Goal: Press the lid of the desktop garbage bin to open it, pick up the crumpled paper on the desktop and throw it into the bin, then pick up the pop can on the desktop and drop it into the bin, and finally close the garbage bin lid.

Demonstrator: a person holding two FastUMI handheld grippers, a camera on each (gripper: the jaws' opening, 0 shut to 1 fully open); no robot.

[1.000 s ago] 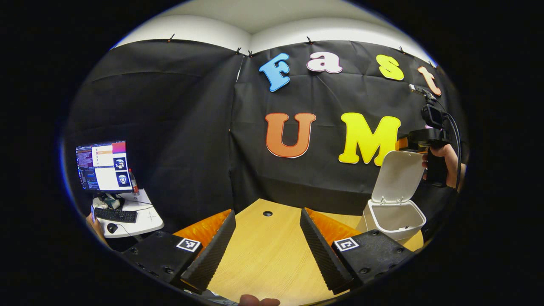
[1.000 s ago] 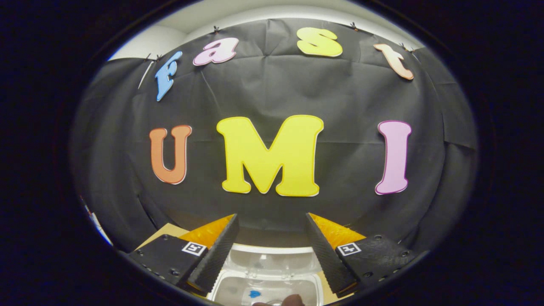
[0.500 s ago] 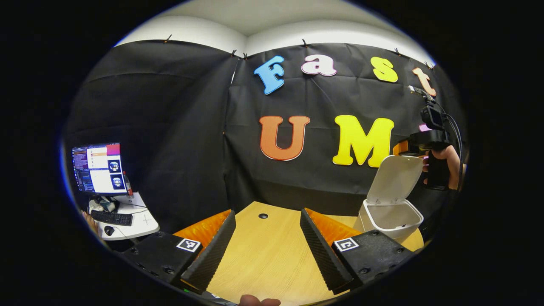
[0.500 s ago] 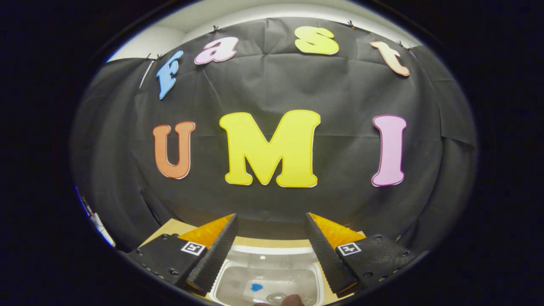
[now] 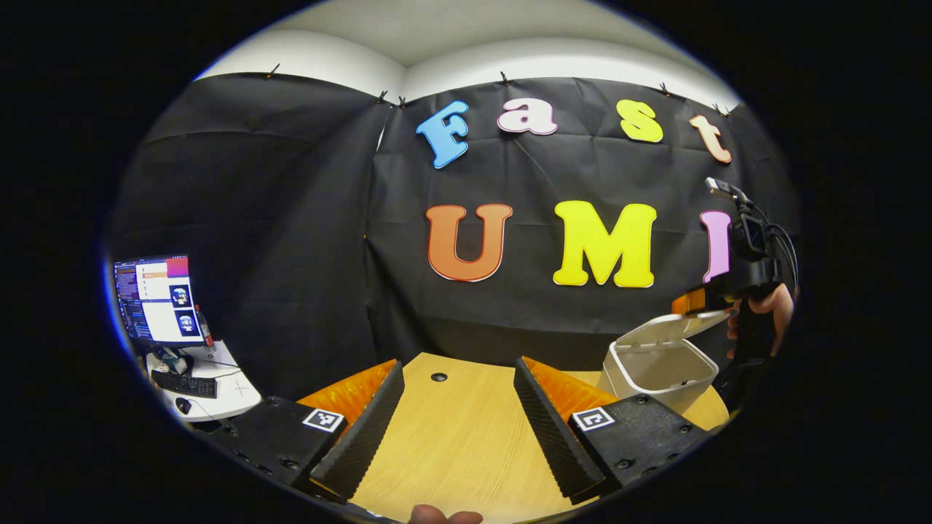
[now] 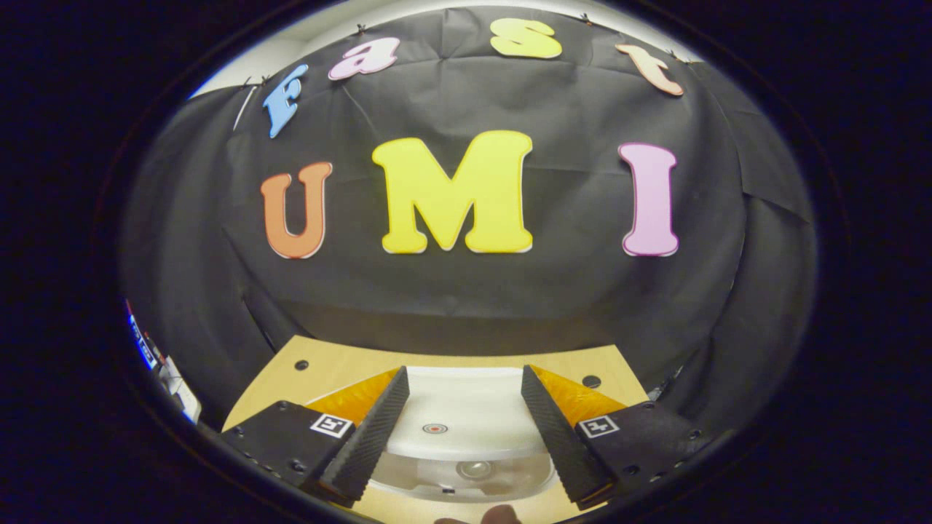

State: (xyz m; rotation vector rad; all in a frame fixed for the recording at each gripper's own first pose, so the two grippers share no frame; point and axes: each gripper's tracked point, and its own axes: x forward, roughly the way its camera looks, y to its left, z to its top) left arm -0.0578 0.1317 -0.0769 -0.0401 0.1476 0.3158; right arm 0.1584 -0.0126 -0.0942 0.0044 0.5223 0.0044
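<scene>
The lid [image 6: 466,415] hangs half-lowered over the bin [image 5: 659,367], which stands at the bench's [image 5: 451,437] far right corner as the left gripper view shows it. It looks like thin, stiff, light plastic on a rear hinge, smooth enough to slip under a finger; I judge it needs no grasp, only a downward push near its front edge, by the small red dot. The right gripper [image 6: 462,422] rides just above the lid, jaws wide, holding nothing. The left gripper [image 5: 459,429] hovers well left of the bin, jaws wide, empty.
</scene>
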